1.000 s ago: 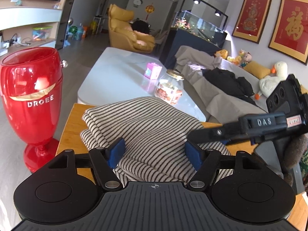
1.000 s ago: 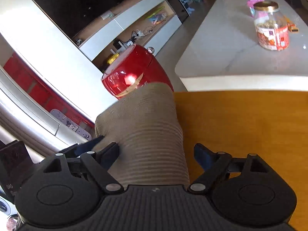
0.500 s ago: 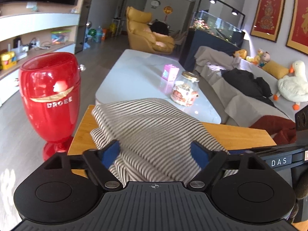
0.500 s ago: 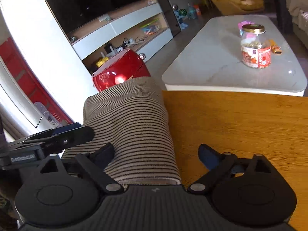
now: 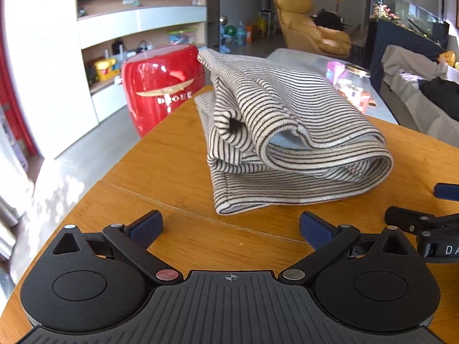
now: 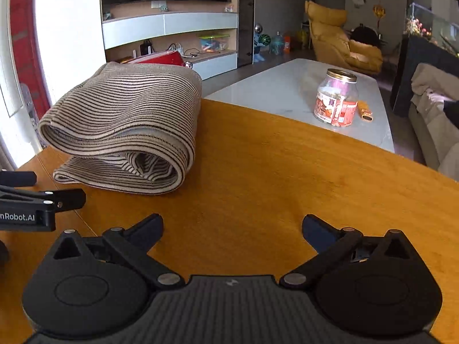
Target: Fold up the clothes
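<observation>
Two hand-held grippers hang over the wooden tabletop (image 5: 178,154), and neither has anything in its grasp. The left hand-held gripper (image 5: 231,226) has its blue-padded fingers (image 5: 146,225) spread wide, with only bare wood between them; the right hand-held gripper (image 6: 232,228) is spread just as wide over its own patch of bare wood. The striped garment (image 5: 281,134) lies folded into a thick, loose bundle on the tabletop, ahead of the left hand-held gripper and clear of its fingertips; from the right wrist view the same bundle (image 6: 126,132) sits ahead and to the left, its rolled fold facing the camera, apart from the right hand-held gripper too. The layers do not lie flat: the top fold bulges up and an open gap shows between the layers. Each tool's tip peeks into the other's view at the near edge, so the two are side by side, close together. Beyond the far edge of the tabletop stands a red vase (image 5: 163,86) on the floor, partly hidden by the garment in the right wrist view. Farther back a pale coffee table (image 6: 289,91) carries a glass jar (image 6: 337,101) with a gold lid, and a yellow armchair (image 6: 341,43) sits behind it.
</observation>
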Action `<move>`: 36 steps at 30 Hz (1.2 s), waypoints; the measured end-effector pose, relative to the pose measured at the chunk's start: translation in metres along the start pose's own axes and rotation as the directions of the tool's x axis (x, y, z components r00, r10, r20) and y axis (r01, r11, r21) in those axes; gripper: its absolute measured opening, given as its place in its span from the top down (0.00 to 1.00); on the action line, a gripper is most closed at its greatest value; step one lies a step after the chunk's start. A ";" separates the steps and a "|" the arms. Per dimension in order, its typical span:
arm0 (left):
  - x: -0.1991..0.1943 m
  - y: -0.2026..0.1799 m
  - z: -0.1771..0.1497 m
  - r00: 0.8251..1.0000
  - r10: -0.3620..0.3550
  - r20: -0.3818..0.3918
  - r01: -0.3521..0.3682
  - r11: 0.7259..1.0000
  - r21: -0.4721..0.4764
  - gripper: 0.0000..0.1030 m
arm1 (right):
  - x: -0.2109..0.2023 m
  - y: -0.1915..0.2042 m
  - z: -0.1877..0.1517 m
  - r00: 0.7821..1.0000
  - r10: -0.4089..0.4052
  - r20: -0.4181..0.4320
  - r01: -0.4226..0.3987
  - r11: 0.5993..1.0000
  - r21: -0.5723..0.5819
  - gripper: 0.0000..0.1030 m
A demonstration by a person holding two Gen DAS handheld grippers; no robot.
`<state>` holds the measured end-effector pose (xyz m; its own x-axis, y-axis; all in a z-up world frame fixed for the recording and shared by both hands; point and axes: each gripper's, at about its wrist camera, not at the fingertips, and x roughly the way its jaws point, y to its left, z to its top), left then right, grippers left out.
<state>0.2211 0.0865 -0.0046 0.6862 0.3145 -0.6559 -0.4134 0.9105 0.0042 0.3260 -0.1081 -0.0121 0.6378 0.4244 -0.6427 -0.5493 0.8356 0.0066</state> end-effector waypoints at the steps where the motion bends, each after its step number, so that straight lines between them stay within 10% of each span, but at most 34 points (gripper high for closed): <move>1: 0.001 -0.002 -0.001 1.000 0.023 0.013 -0.023 1.000 -0.002 0.00 | 0.000 0.000 0.001 1.000 -0.004 -0.001 0.004 1.000 0.001 0.00; 36: 0.001 -0.003 0.000 0.999 0.038 0.012 -0.038 0.999 -0.026 0.00 | 0.002 -0.005 0.000 1.000 -0.011 0.000 0.011 1.000 0.005 0.00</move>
<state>0.2234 0.0838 -0.0052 0.6771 0.3524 -0.6460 -0.4543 0.8908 0.0097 0.3303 -0.1112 -0.0133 0.6440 0.4155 -0.6424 -0.5397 0.8419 0.0034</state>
